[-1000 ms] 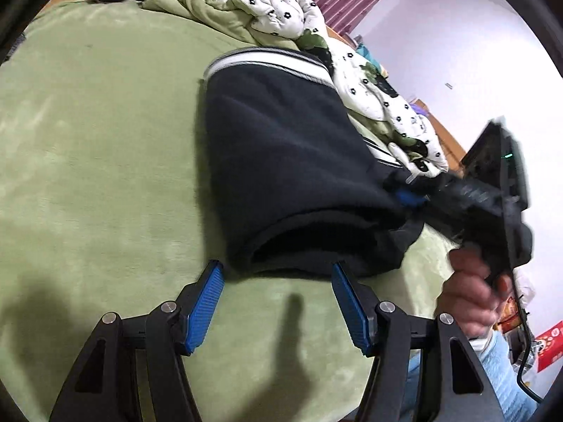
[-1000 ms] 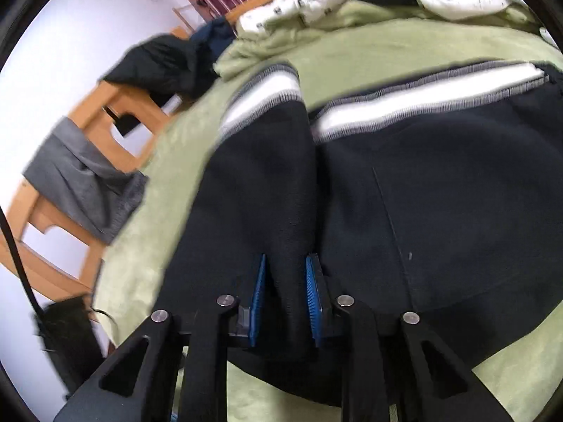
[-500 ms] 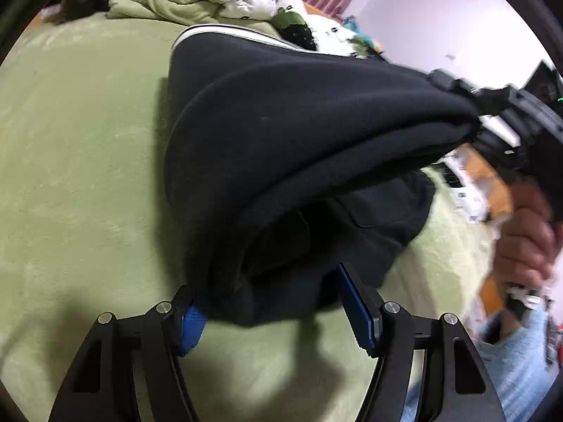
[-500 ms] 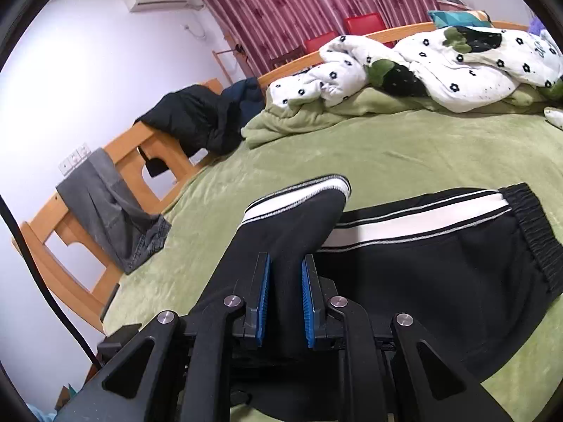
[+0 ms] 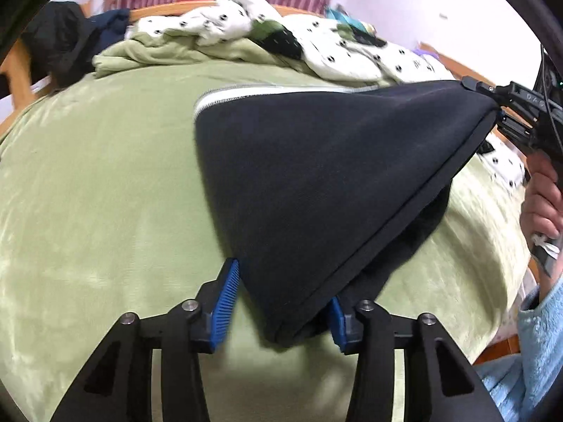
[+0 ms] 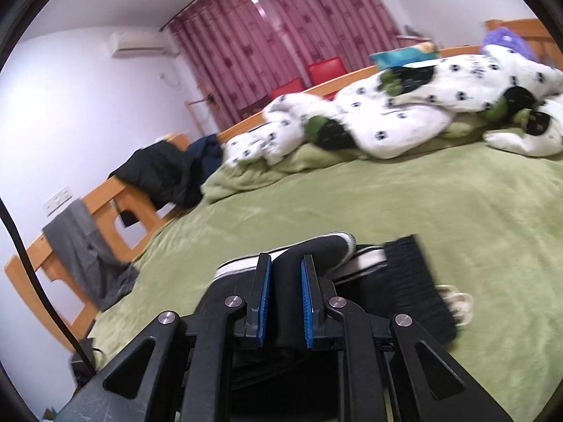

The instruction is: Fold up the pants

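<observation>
1. Both tongs are up over the bed [image 5: 88, 183], and the black pants [image 5: 316, 176] hang stretched between them, lifted clear of the green blanket along the near edge.
2. The left tongs [image 5: 279, 307] have a corner of the pants down between the blue pads [image 5: 225, 302]. Those jaws have just been closing in, and the fabric fills the gap; the right-hand pad is buried in cloth, while the left-hand pad looks just clear of it, so I cannot tell whether the grip is firm.
3. The right tongs [image 6: 285, 297] are nearly closed, with a thick fold of black fabric pinched between their two pads.
4. In the left wrist view the right tongs [image 5: 492, 105] pull the other corner up and out to the right, and the pants' edge runs taut in a straight line from there down to the left tongs.
5. The person's hand [image 5: 542, 197] grips the handle at the right edge, with a light blue sleeve [image 5: 535, 351] below it.
6. The far end of the pants lies on the bed, its white stripe [image 5: 246, 93] showing along the far edge.
7. From the right wrist, the ribbed black waistband [image 6: 415, 281] rests on the blanket just right of the tongs.
8. A spotted white quilt [image 6: 404, 119] is heaped along the far side of the bed.
</observation>
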The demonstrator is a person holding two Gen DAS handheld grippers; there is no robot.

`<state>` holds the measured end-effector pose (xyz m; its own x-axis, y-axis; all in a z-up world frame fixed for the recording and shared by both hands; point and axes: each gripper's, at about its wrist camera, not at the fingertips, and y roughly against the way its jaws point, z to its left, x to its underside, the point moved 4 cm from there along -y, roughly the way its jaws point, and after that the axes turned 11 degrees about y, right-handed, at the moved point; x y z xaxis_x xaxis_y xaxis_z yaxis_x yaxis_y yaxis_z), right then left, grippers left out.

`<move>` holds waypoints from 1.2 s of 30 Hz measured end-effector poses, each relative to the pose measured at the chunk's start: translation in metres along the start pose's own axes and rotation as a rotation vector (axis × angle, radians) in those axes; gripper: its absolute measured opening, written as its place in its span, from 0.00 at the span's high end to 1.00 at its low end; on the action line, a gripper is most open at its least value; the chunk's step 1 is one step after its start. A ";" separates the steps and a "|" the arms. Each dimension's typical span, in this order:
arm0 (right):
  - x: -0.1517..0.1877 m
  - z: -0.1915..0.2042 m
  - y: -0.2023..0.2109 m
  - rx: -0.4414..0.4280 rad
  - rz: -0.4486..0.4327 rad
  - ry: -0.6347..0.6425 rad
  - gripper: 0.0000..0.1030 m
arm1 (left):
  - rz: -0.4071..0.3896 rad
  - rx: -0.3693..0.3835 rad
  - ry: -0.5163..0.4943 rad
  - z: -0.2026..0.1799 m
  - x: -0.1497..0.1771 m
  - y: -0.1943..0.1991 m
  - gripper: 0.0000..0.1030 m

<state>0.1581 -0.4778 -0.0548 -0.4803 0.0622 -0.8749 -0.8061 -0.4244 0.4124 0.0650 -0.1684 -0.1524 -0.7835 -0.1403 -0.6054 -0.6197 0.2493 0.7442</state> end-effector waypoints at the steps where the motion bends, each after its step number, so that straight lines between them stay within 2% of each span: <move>1: 0.004 -0.012 0.001 0.013 0.002 -0.016 0.85 | 0.030 -0.004 0.014 0.005 0.003 -0.003 0.57; 3: 0.018 -0.034 -0.001 0.051 0.021 -0.035 0.85 | 0.094 0.028 0.078 0.011 0.007 -0.013 0.57; 5: 0.036 -0.052 -0.009 0.081 0.062 -0.060 0.85 | 0.097 0.077 0.138 0.018 0.010 -0.015 0.67; 8: 0.068 -0.071 -0.026 0.126 0.148 -0.081 0.85 | 0.076 0.046 0.097 0.017 0.011 -0.012 0.79; 10: 0.077 -0.077 -0.026 0.105 0.156 -0.110 0.84 | 0.060 0.046 0.094 0.016 0.011 -0.005 0.80; 13: 0.072 -0.078 -0.015 0.072 0.141 -0.159 0.80 | 0.050 0.048 0.095 0.020 0.011 -0.001 0.80; 14: 0.070 -0.076 -0.014 0.072 0.133 -0.163 0.77 | 0.061 0.042 0.099 0.023 0.013 -0.006 0.80; 15: 0.071 -0.074 -0.017 0.059 0.142 -0.161 0.61 | 0.072 0.032 0.098 0.021 0.012 -0.013 0.80; 16: 0.075 -0.072 -0.024 0.047 0.167 -0.153 0.55 | 0.080 0.015 0.092 0.022 0.016 -0.019 0.79; 17: 0.079 -0.071 -0.028 0.067 0.184 -0.140 0.57 | 0.060 0.009 0.083 0.019 0.017 -0.020 0.80; 19: 0.085 -0.068 -0.035 0.133 0.193 -0.075 0.71 | 0.040 -0.008 0.053 0.013 0.013 -0.016 0.83; 20: 0.083 -0.064 -0.030 0.118 0.177 -0.069 0.82 | 0.023 -0.007 0.048 0.011 0.011 -0.011 0.84; 22: 0.073 -0.059 -0.013 0.072 0.128 -0.077 0.84 | -0.029 0.036 0.055 0.009 0.005 0.005 0.84; 23: 0.068 -0.053 0.000 0.043 0.090 -0.066 0.84 | -0.040 0.044 0.059 0.012 0.003 0.010 0.84; 25: 0.068 -0.050 0.011 0.068 0.081 -0.036 0.84 | -0.019 0.041 0.067 0.015 0.003 0.004 0.84; 27: 0.081 -0.056 0.001 0.114 0.137 -0.033 0.84 | 0.037 0.028 0.078 0.017 0.012 -0.012 0.84; 29: 0.102 -0.068 -0.024 0.153 0.232 -0.064 0.82 | 0.013 0.010 0.049 0.015 0.019 -0.013 0.80; 30: 0.103 -0.068 -0.026 0.157 0.231 -0.060 0.81 | 0.006 0.004 0.034 0.012 0.019 -0.011 0.80; 34: 0.078 -0.051 -0.007 0.238 0.190 0.065 0.73 | 0.032 0.014 -0.030 0.016 0.026 0.005 0.62; 35: 0.070 -0.048 -0.002 0.256 0.166 0.088 0.65 | 0.040 0.039 -0.030 0.021 0.028 0.012 0.60; 36: 0.061 -0.045 -0.001 0.261 0.148 0.102 0.49 | 0.044 0.066 -0.016 0.026 0.029 0.018 0.60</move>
<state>0.1451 -0.5144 -0.1196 -0.5724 -0.0790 -0.8161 -0.7980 -0.1749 0.5767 0.0325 -0.1429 -0.1636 -0.8088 -0.1123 -0.5773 -0.5798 0.3172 0.7505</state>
